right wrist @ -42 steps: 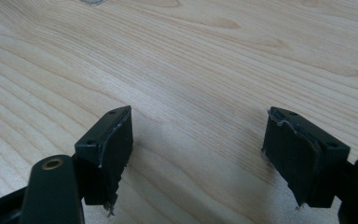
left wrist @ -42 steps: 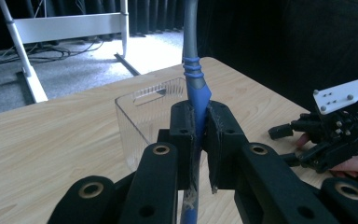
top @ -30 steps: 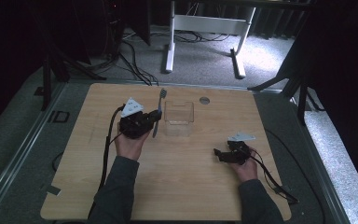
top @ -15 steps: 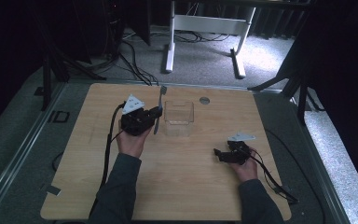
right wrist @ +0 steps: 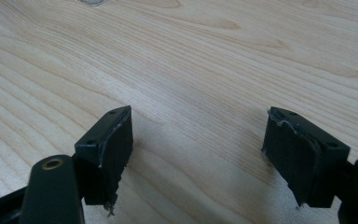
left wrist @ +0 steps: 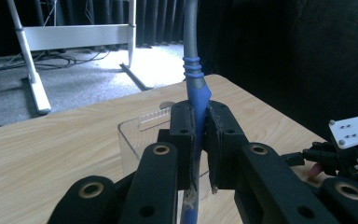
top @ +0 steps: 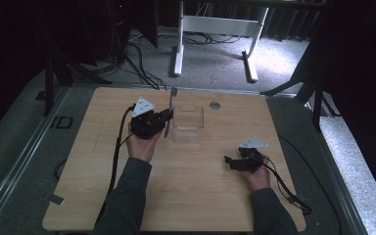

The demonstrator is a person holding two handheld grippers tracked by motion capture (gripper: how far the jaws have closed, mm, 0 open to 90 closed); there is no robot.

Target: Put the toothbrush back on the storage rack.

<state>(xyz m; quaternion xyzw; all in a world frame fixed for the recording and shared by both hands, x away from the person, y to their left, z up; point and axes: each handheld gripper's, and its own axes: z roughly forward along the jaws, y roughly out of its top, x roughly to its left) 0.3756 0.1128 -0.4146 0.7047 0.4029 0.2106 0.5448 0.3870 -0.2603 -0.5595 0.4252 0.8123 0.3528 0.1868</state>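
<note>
My left gripper [top: 167, 119] is shut on a slim utensil [top: 171, 105] with a blue grip and a grey shaft, like a toothbrush, held above the table just left of a clear plastic box [top: 188, 123]. In the left gripper view the pads [left wrist: 182, 135] clamp the blue grip [left wrist: 197, 93], the shaft rises out of the top of the picture, and the clear box [left wrist: 137, 135] stands just behind. My right gripper [top: 231, 163] rests low at the table's right side, jaws wide open. Between its fingers [right wrist: 114, 140] in the right gripper view lies nothing but bare wood.
The wooden table [top: 93, 196] has a small round grey disc [top: 215, 105] near its far edge, behind the box. A white table frame [top: 215, 27] stands on the carpet beyond. Cables trail from both grippers toward the near edge.
The left gripper has edged slightly toward the far side with the utensil still clamped. The right gripper has stayed where it was.
</note>
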